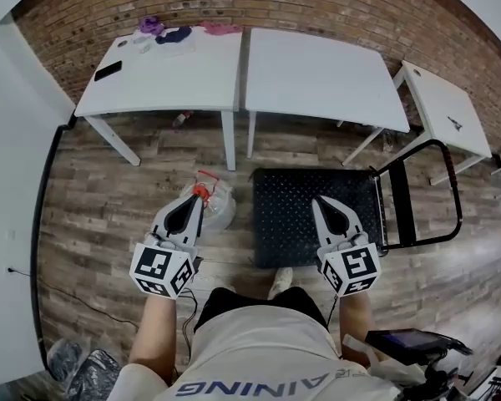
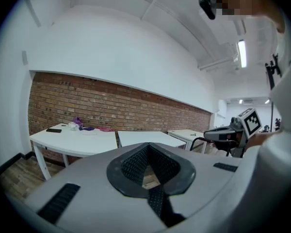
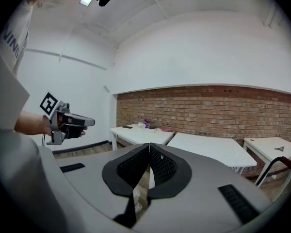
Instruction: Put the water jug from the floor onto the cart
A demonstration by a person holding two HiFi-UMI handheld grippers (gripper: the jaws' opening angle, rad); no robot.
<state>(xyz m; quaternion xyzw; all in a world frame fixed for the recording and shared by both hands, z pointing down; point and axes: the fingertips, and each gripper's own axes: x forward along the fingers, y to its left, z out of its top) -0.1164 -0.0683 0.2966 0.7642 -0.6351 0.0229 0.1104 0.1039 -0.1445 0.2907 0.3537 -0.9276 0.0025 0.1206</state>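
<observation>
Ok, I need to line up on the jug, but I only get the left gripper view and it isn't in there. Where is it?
Observer: In the head view the water jug sits on the floor just left of the cart. The tip of the left gripper overlaps the jug's red cap.
Operator: Is the right gripper carrying anything?
Observer: No. In the right gripper view the right gripper has its jaws together with nothing between them.
Operator: Anything on the cart?
Observer: The head view shows nothing on its black deck. The cart's handle is at its right end.
</observation>
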